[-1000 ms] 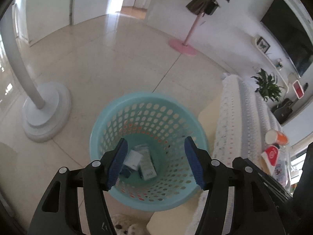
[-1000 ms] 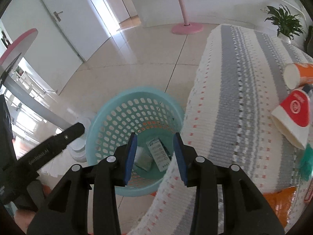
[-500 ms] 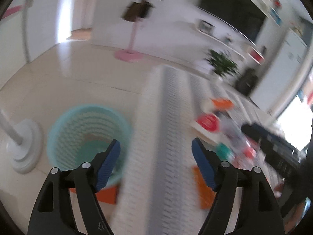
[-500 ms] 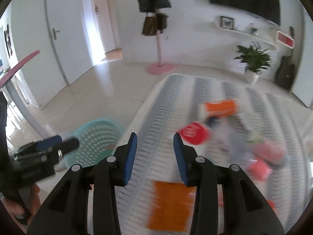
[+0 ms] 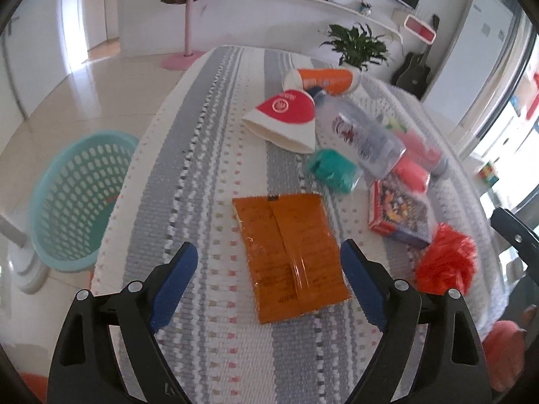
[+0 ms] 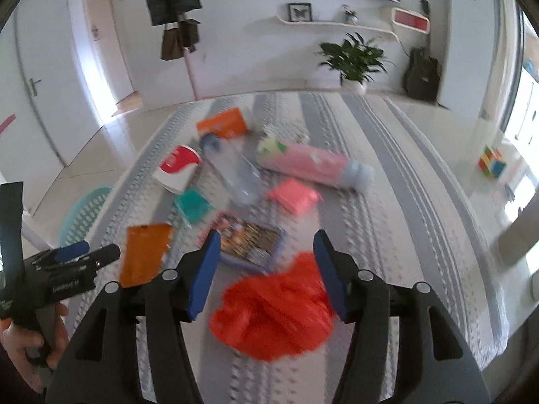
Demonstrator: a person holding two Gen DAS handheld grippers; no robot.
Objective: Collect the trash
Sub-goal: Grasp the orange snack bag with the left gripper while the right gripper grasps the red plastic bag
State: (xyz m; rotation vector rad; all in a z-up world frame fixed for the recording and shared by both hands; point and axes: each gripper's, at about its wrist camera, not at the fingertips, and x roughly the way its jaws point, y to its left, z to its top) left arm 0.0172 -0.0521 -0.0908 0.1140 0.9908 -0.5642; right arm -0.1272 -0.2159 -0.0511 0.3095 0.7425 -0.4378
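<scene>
Both grippers have swung away from the basket point(image 5: 77, 198), which now sits off to the left of the jaws. The left gripper point(image 5: 269, 282), spread wider, now frames the orange packet point(image 5: 289, 252); the right gripper point(image 6: 266, 269), opened from nearly closed, frames the crumpled red bag point(image 6: 273, 313).

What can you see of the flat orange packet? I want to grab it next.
The orange packet is a flat, glossy foil-like pouch with a raised centre seam and small dark print. It lies face-down on the striped woven cloth, unopened as far as shows, between the left gripper's open fingers, touching no other trash.
</scene>
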